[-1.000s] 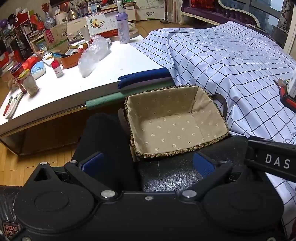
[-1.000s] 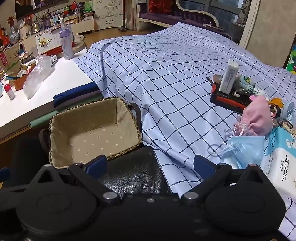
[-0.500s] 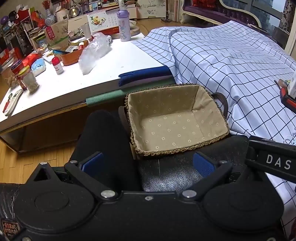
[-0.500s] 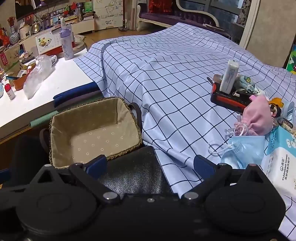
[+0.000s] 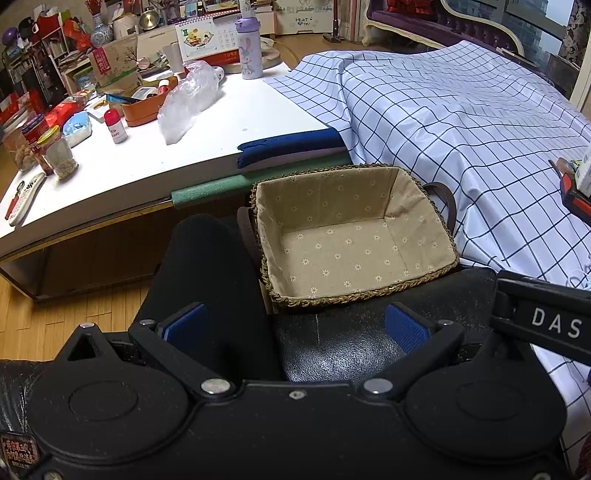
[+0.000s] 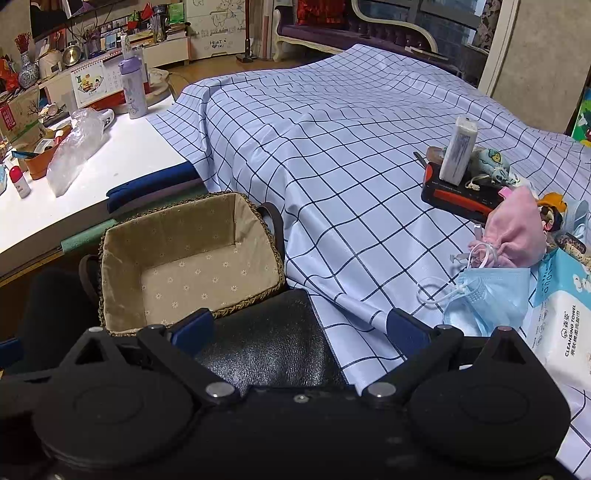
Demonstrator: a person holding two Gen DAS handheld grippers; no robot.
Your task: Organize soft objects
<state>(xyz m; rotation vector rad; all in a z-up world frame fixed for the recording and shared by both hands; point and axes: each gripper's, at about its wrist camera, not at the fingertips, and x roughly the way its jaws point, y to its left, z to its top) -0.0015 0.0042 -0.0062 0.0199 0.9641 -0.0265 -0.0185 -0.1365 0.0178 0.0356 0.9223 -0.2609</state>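
Both tools (image 5: 295,328) (image 6: 301,328) gape wide, empty basket (image 6: 184,258) just ahead, blue mask (image 6: 487,299) right.

White letters "DAS" stand on a black bar (image 5: 543,325) at the right. The white wipes pack (image 6: 561,332) reads "CLEANSING TOWEL". A far cabinet (image 6: 218,40) bears "HEART".

This is looking like a lived-in home sitting room: an ornate carved sofa (image 6: 354,31) is standing along the far window wall, and wood plank flooring (image 5: 74,306) is showing beneath a low white table (image 5: 110,173). The table is carrying household clutter, including a desk calendar (image 5: 205,38), a lilac water bottle (image 5: 248,48) and food jars (image 5: 59,153), while crowded shelves (image 5: 40,44) are lining the back wall.
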